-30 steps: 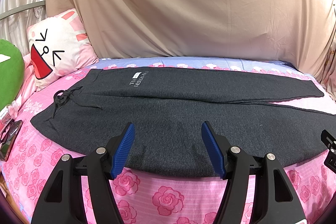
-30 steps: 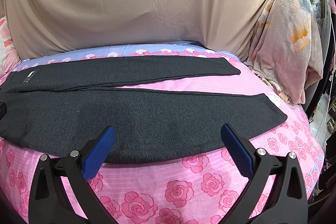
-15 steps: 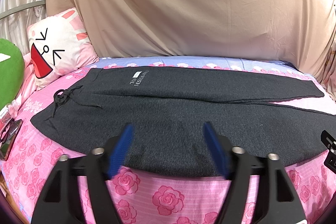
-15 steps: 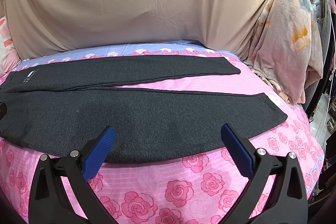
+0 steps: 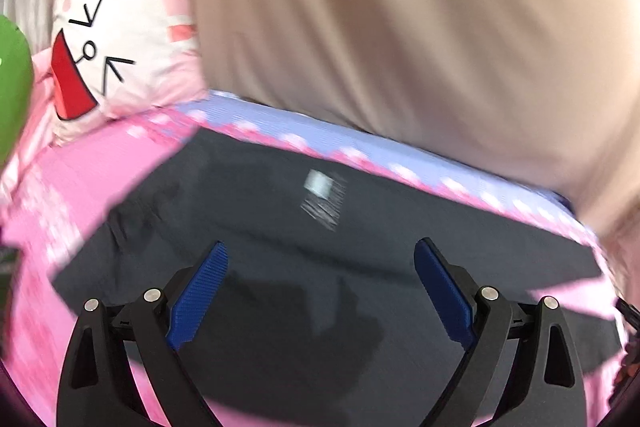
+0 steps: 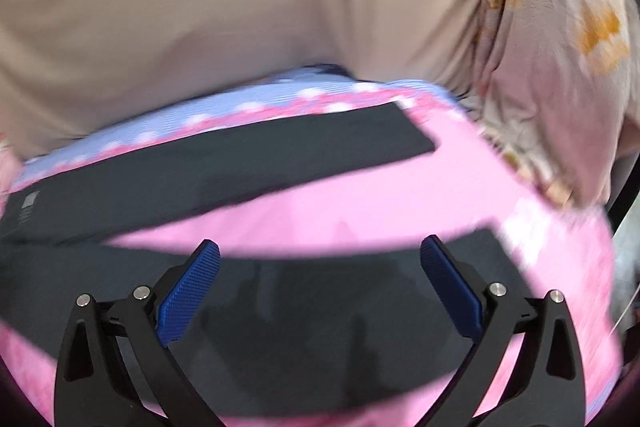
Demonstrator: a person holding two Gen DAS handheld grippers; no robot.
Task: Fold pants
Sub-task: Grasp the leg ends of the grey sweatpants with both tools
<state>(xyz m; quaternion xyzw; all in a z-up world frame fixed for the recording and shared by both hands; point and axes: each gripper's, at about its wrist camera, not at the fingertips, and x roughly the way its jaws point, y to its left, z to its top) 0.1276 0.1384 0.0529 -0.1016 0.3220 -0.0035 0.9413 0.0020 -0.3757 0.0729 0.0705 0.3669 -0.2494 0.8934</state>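
Dark grey pants (image 5: 280, 219) lie flat on a pink rose-print bed, waist to the left, legs spread to the right. A white label (image 5: 320, 183) marks the upper hip. My left gripper (image 5: 320, 291) is open and empty, low over the near hip area. In the right wrist view the far leg (image 6: 248, 155) and near leg (image 6: 320, 307) lie apart with pink sheet between. My right gripper (image 6: 320, 287) is open and empty, low over the near leg close to its cuff (image 6: 496, 251). Both views are motion-blurred.
A beige draped cloth (image 5: 380, 27) backs the bed. A white cartoon-face pillow (image 5: 120, 47) and a green cushion (image 5: 12, 87) sit at the left. A floral blanket (image 6: 560, 47) hangs at the right, beyond the bed's edge.
Both grippers have moved forward and down, closer over the near pant leg. The left jaws have opened wider. The pants have not moved.
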